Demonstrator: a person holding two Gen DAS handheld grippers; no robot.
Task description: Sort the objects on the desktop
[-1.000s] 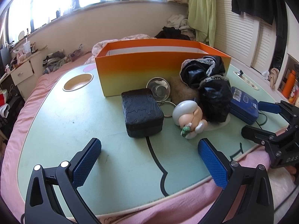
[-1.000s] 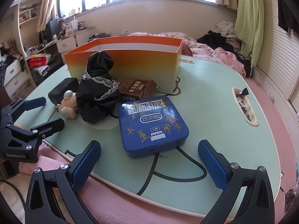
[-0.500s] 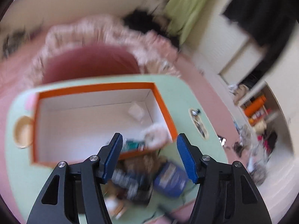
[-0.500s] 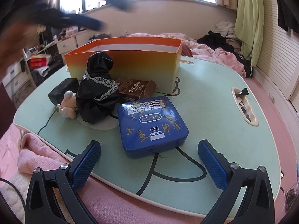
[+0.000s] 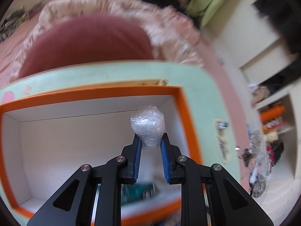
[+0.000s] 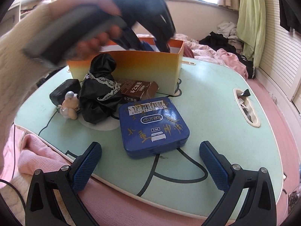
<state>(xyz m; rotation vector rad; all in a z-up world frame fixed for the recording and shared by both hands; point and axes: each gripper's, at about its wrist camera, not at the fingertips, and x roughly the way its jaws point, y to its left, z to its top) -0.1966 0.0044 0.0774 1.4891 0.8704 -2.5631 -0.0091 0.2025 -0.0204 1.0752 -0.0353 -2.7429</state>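
Left wrist view: high above the box (image 5: 180,101), tilted steeply down into it, close. Right wrist view: low at the near edge of the worktop (image 6: 216,98), facing far across it, level. Shared by both: box (image 6: 131,64) and worktop (image 5: 203,86) beside it.

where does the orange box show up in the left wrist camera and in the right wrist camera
Left wrist: orange box fills the lower centre, seen from above, left gripper over it.
Right wrist: orange box upper centre, behind the blue tin.
Shared landmark: the green table.
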